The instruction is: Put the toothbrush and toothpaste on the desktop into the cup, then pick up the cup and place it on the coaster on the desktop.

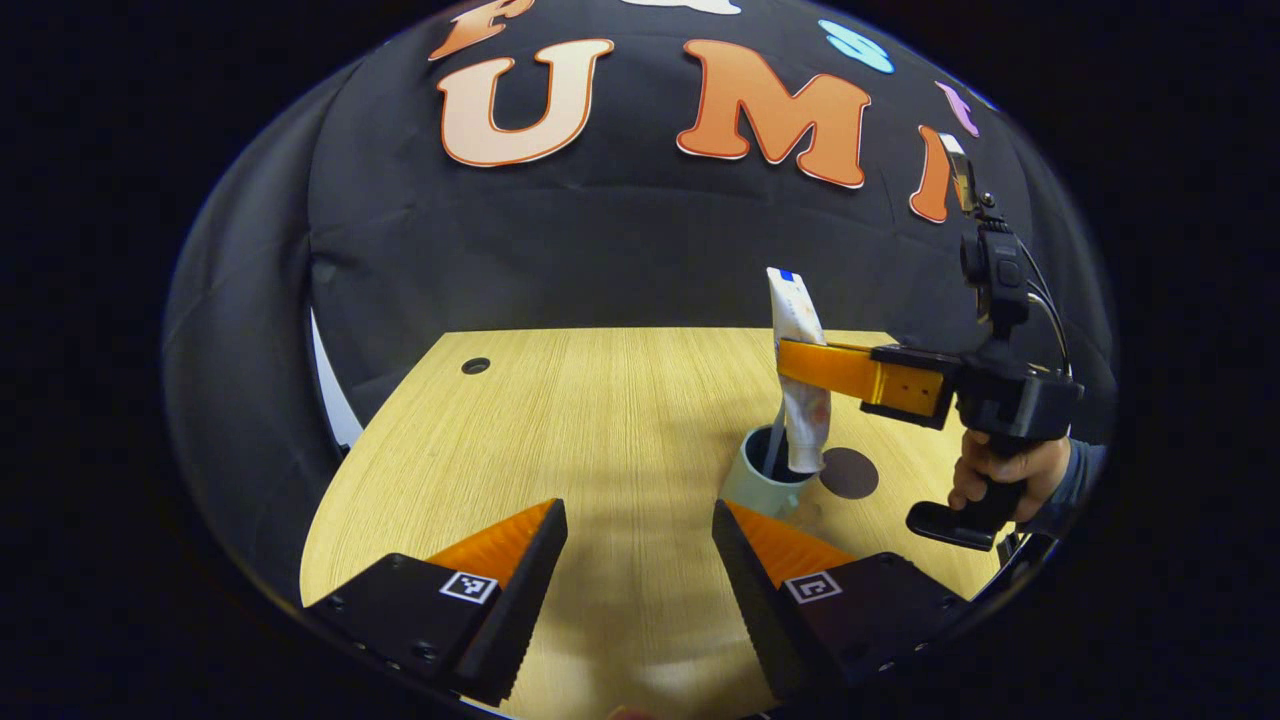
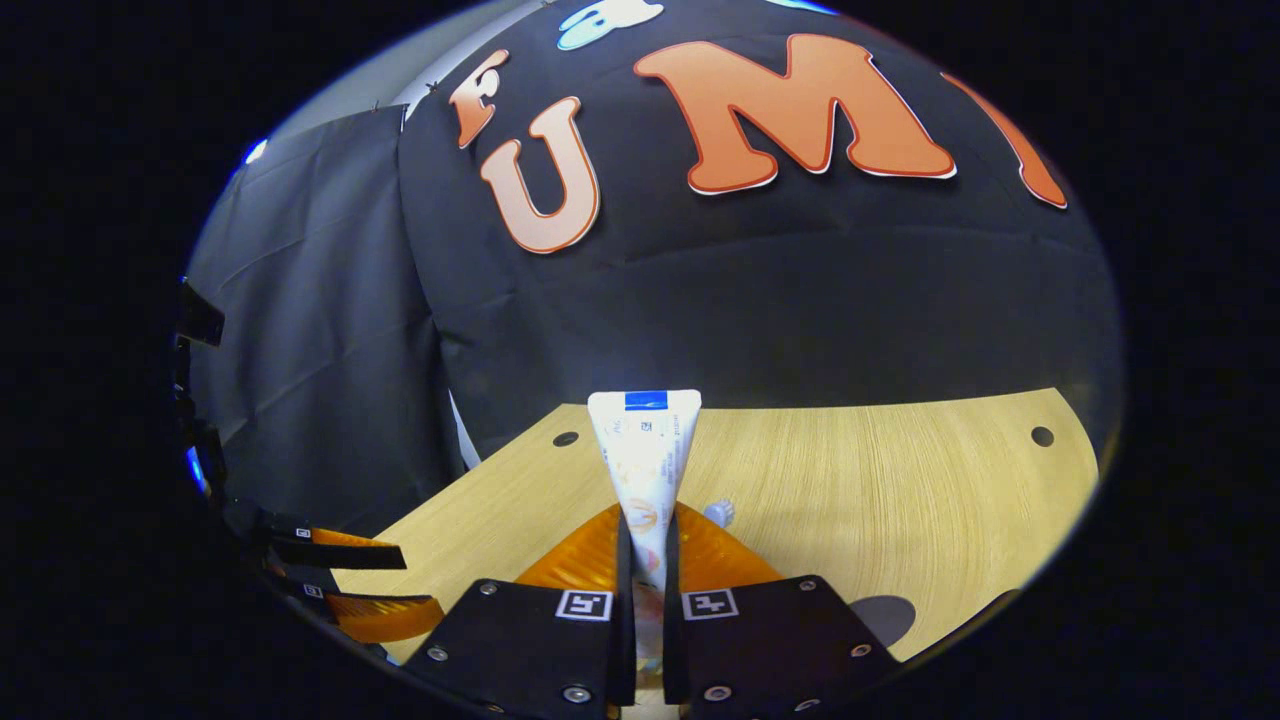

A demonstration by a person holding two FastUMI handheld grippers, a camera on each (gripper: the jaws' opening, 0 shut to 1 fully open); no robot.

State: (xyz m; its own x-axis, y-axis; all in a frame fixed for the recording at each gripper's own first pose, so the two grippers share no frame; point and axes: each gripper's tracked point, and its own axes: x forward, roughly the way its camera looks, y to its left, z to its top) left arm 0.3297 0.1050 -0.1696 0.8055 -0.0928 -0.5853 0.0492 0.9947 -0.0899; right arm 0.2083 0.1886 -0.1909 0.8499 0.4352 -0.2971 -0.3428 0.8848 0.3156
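While the right gripper (image 2: pixel 640 560) clamps the upright toothpaste (image 1: pixel 800 380), the tube's lower end dips into the cup (image 1: pixel 765 480). Just beside the cup lies the coaster (image 1: pixel 848 472). Near the cup, the left gripper (image 1: pixel 640 560) hangs spread wide, holding nothing.

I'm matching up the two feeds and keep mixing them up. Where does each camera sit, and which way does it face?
Left gripper view: on the open left gripper, facing across the desk at the cup, coaster, right gripper and its hand.
Right gripper view: on the right gripper, shut on the upright toothpaste, facing the wall.
Shared: toothpaste, desk, coaster, wall.
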